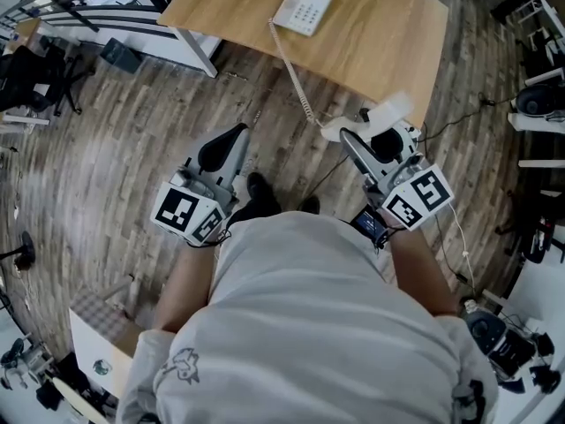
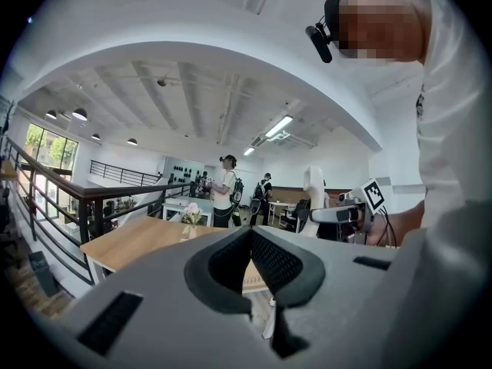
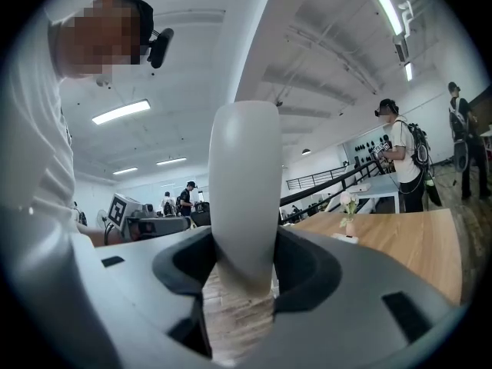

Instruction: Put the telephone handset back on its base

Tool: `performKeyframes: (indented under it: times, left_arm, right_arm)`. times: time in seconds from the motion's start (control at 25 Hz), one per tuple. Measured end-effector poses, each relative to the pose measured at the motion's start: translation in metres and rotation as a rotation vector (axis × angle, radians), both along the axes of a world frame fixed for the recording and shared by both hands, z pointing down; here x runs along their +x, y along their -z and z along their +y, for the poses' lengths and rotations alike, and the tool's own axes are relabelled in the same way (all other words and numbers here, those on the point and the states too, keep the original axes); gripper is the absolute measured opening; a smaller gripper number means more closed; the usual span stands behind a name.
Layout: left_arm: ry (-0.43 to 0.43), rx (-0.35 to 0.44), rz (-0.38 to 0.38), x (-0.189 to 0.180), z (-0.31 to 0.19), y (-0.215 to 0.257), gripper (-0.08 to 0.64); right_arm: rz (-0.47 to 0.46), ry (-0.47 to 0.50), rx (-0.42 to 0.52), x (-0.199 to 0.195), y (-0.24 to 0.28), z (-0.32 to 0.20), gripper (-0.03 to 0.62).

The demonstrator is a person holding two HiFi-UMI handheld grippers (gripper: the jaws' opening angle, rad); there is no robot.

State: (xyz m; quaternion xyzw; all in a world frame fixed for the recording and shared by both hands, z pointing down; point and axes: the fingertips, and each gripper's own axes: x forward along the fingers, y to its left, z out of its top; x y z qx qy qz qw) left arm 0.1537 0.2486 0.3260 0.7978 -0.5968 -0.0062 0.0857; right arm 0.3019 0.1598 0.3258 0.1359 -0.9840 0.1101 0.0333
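The white telephone base (image 1: 302,9) lies on the far part of the wooden table (image 1: 388,42). A coiled cord (image 1: 291,69) runs from it off the table's front edge to the white handset (image 1: 381,113). My right gripper (image 1: 366,140) is shut on the handset (image 3: 244,191), which stands upright between the jaws in front of the table. My left gripper (image 1: 225,144) hangs over the floor to the left, shut and empty. In the left gripper view the pads (image 2: 273,264) meet with nothing between them, and the handset (image 2: 313,187) shows off to the right.
A small vase of flowers (image 3: 348,206) stands on the table near the base. The table's legs (image 1: 199,51) and a railing (image 1: 79,7) are at the left, cables and equipment (image 1: 538,104) at the right. Several people (image 2: 227,191) stand far off.
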Motion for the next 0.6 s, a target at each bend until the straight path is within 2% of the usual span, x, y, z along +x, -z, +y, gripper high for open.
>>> performKeyframes:
  times: [0.32, 0.6]
  left_arm:
    - [-0.026, 0.017, 0.015, -0.071, -0.009, -0.008, 0.006]
    - [-0.080, 0.020, 0.018, -0.133, -0.013, -0.003, 0.006]
  right_arm:
    - [0.019, -0.048, -0.005, -0.061, -0.002, -0.009, 0.224]
    - [0.014, -0.138, -0.022, -0.112, 0.003, -0.017, 0.224]
